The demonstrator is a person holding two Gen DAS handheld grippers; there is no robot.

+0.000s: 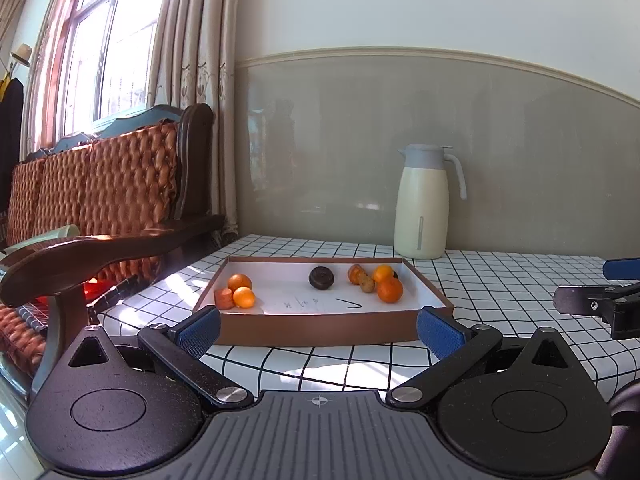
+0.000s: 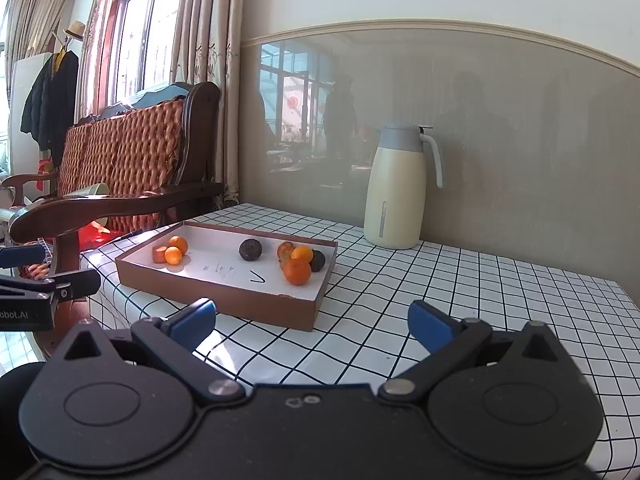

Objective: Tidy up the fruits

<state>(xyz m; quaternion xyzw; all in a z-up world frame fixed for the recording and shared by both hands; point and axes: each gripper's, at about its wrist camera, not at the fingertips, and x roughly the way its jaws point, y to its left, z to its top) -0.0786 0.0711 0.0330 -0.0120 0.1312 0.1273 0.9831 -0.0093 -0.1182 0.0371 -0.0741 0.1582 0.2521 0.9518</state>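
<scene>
A shallow brown tray (image 1: pixel 320 326) (image 2: pixel 224 292) with a white floor lies on the checked tablecloth. At its left end lie two oranges (image 1: pixel 240 282) (image 2: pixel 178 245) and a reddish fruit (image 1: pixel 224 298) (image 2: pixel 159 255). A dark round fruit (image 1: pixel 321 278) (image 2: pixel 251 249) sits mid-tray. A cluster of oranges (image 1: pixel 389 290) (image 2: pixel 297 272) and small brownish fruits fills the right end. My left gripper (image 1: pixel 319 330) stands open just before the tray's near wall. My right gripper (image 2: pixel 312 322) is open too, off the tray's near right corner. Neither holds anything.
A cream thermos jug (image 1: pixel 422 204) (image 2: pixel 396 188) stands behind the tray by the wall. A wooden armchair (image 1: pixel 112 208) (image 2: pixel 120 168) with woven cushions adjoins the table's left edge. Bare checked cloth (image 2: pixel 480 300) stretches right of the tray.
</scene>
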